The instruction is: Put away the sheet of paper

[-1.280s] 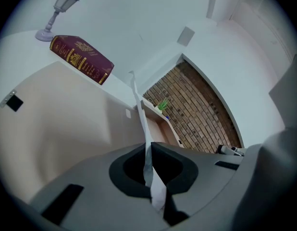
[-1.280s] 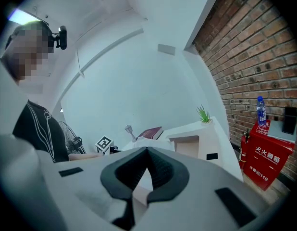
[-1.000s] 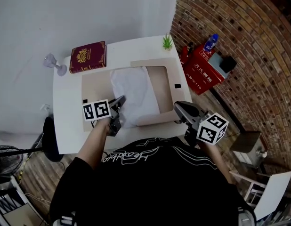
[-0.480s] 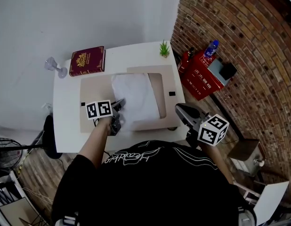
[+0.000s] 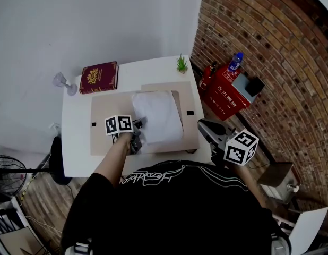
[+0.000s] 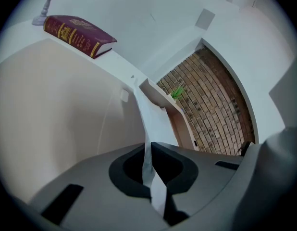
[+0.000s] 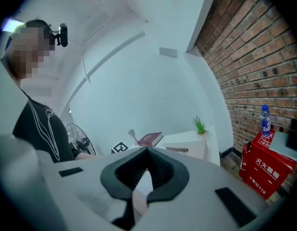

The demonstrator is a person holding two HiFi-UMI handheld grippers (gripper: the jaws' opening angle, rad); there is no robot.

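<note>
Head view: the left tongs [image 5: 138, 127], clamped on the near-left edge of the paper [image 5: 158, 116], are lowering it onto the folder [image 5: 105, 122] on the counter [image 5: 74, 142], and it is lying flatter than a second ago. The right tongs [image 5: 206, 129], together and empty, are waiting at near right. Release is probably coming next.

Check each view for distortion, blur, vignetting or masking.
Head view: evenly lit, sharp, fisheye curving the brick wall. Left gripper view: dark vignetted corners, strong barrel distortion, sheet of paper crisp in the left gripper. Right gripper view: same vignette, mosaic patch over a face upper left.
</note>
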